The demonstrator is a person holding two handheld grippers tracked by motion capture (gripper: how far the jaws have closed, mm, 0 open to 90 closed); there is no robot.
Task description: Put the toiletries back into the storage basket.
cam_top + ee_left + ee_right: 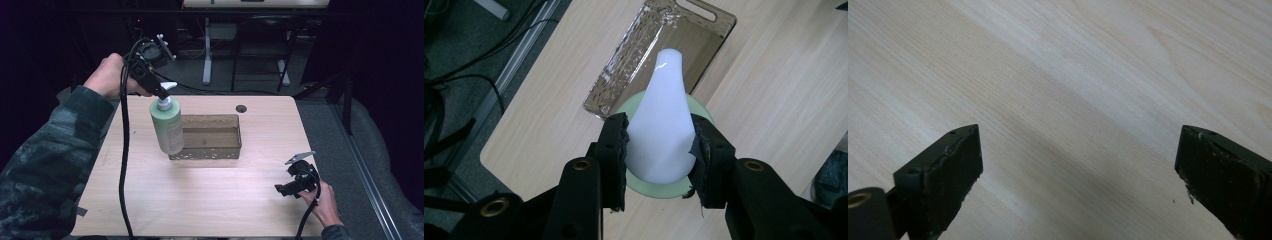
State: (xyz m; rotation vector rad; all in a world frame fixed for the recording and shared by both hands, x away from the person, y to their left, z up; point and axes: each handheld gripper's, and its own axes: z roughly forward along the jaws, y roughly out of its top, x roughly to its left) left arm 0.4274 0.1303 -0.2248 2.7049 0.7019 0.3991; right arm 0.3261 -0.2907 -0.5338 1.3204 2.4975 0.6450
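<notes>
A pale green pump bottle (168,127) with a white pump head (660,120) hangs in the air above the left end of a clear brown plastic bin (210,136). My left gripper (161,89) is shut on the pump head, its black pads (615,145) pressing both sides. In the left gripper view the bottle's green shoulder (659,190) shows under the pump, and the bin (674,45) lies beyond it. My right gripper (290,186) is low over the table's front right corner, its fingertips (948,170) wide apart over bare wood.
The light wooden table (210,200) has a round cable hole (241,108) near its back edge. Black cables trail from both grippers. Table legs and a chair frame stand on the grey floor behind the table.
</notes>
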